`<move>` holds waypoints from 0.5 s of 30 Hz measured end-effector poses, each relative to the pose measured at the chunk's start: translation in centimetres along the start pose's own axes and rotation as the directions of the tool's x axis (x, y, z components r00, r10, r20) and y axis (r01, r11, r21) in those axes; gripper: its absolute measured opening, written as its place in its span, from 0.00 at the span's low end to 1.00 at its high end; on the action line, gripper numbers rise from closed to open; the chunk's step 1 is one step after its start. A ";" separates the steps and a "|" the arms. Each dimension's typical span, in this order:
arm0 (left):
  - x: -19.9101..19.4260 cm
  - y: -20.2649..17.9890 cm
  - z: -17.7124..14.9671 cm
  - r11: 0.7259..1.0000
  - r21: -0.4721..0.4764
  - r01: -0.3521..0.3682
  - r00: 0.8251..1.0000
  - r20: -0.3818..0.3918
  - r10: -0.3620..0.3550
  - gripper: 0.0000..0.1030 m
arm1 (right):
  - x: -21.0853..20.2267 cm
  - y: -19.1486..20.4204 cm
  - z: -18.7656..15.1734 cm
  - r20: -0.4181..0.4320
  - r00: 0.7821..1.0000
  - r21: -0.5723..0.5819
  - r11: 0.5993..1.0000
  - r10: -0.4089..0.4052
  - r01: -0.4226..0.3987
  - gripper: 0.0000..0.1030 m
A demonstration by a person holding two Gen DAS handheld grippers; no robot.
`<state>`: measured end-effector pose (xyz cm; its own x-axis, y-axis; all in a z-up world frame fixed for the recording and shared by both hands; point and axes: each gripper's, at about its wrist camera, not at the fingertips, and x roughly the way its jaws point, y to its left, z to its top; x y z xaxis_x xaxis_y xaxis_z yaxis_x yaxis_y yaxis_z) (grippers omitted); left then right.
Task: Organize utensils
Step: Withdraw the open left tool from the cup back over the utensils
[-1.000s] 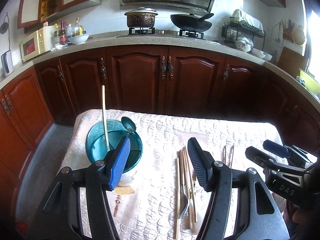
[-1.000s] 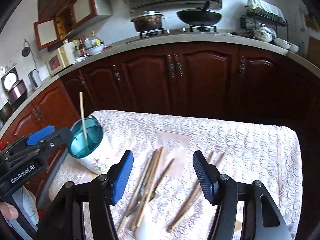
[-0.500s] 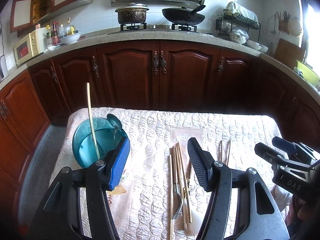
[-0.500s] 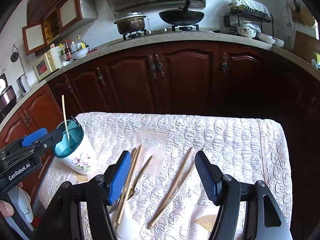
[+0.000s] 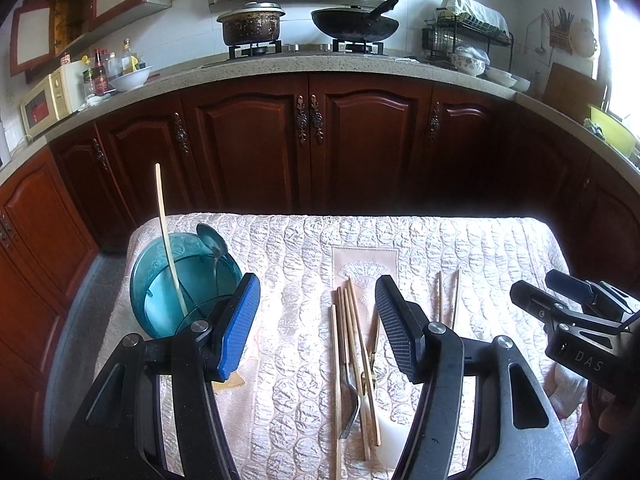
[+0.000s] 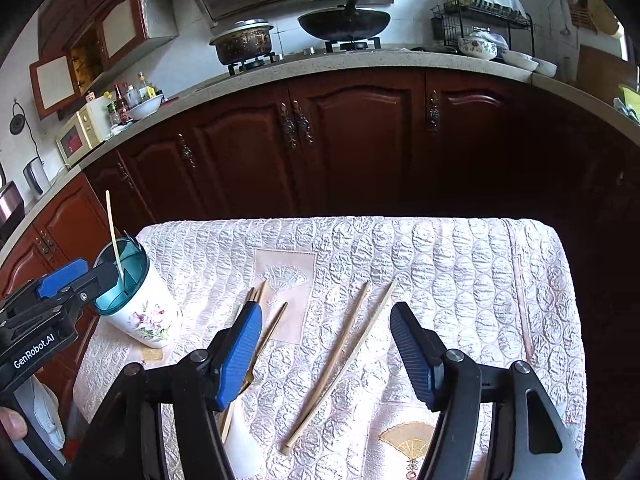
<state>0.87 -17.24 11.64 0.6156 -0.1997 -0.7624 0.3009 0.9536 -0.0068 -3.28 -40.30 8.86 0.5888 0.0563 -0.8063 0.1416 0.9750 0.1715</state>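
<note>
- Loose chopsticks (image 5: 352, 344) lie in a bundle at table centre, lengthwise near to far, with a metal utensil (image 5: 351, 404) among them; whether it is a fork or spoon cannot be told.
- A separate chopstick pair (image 6: 344, 356) lies just right of the bundle, apart from it.
- The holder cup (image 6: 138, 308), white with a teal insert, stands upright at the table's left side, holding one chopstick (image 5: 168, 248) and a spoon (image 5: 212, 240).
- Left gripper (image 5: 318, 328): jaws wide, empty, above the bundle.
- Right gripper (image 6: 326, 354): jaws wide, empty, above the separate pair.
- The quilted tablecloth (image 6: 440, 264) covers the table; dark wood cabinets (image 5: 312, 148) stand beyond.
</note>
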 end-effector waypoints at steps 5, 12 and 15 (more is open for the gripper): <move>0.5 -0.2 -0.3 1.000 0.003 0.008 1.000 -0.015 -0.008 0.58 | 0.4 -0.3 -0.3 -0.011 1.000 0.010 1.000 -0.001 0.001 0.62; 1.5 -0.3 -0.8 1.000 0.000 0.016 0.999 -0.049 -0.016 0.58 | 1.4 -0.8 -0.9 -0.039 0.999 0.021 1.000 -0.004 0.005 0.62; 2.0 -0.1 -0.9 1.000 -0.001 0.026 0.998 -0.062 -0.026 0.58 | 1.8 -1.0 -1.1 -0.049 0.999 0.022 1.000 -0.006 0.007 0.62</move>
<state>1.38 -17.57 9.54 0.5608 -0.2104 -0.8008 0.3167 0.9481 -0.0273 -3.25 -40.93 6.55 0.5486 0.0612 -0.8339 0.1630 0.9703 0.1785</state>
